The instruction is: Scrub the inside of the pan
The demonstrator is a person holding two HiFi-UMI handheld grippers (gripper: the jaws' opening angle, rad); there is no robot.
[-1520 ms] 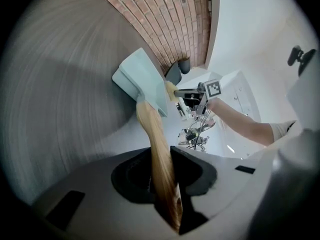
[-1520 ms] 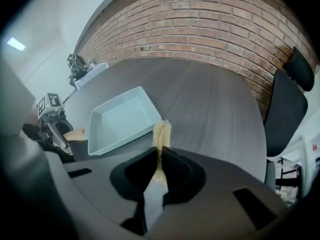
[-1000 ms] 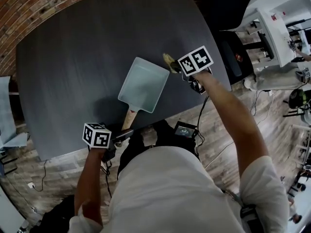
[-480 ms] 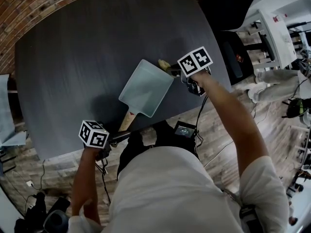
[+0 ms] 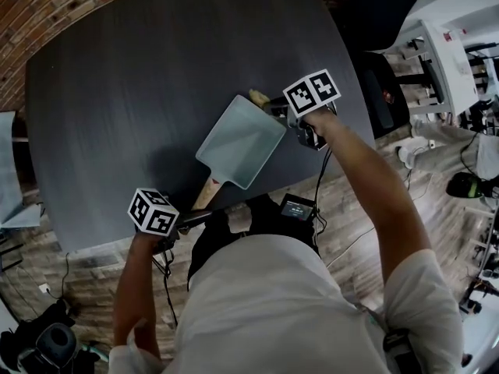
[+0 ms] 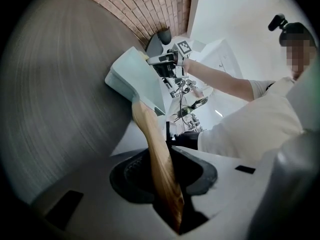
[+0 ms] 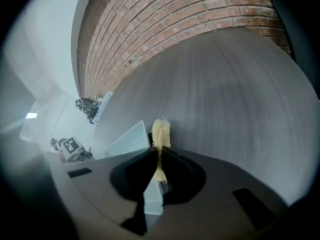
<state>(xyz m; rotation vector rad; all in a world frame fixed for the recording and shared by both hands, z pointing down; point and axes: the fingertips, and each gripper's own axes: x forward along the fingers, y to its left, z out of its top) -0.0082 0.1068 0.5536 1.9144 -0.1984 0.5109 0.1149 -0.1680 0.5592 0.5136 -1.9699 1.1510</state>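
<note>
While the pale green square metal pan [image 5: 240, 142] lies mid-frame over the dark grey bench [image 5: 132, 68], the left gripper's [image 6: 167, 184] jaws clench its wooden handle [image 6: 150, 134]. The right gripper's [image 7: 157, 170] jaws pinch a yellow fibrous scrubber [image 7: 160, 133] at the pan's upper right rim.

There is one dark table [image 5: 125, 92], one pale square pan [image 5: 240, 141], one tan scrubber [image 5: 256, 97] at the pan's one o'clock, and two grippers: left gripper [image 5: 191, 218], right gripper [image 5: 274, 109].

Prob. lab/office: brick wall [image 5: 47, 6], white desks [image 5: 440, 53] w/ equip.
</note>
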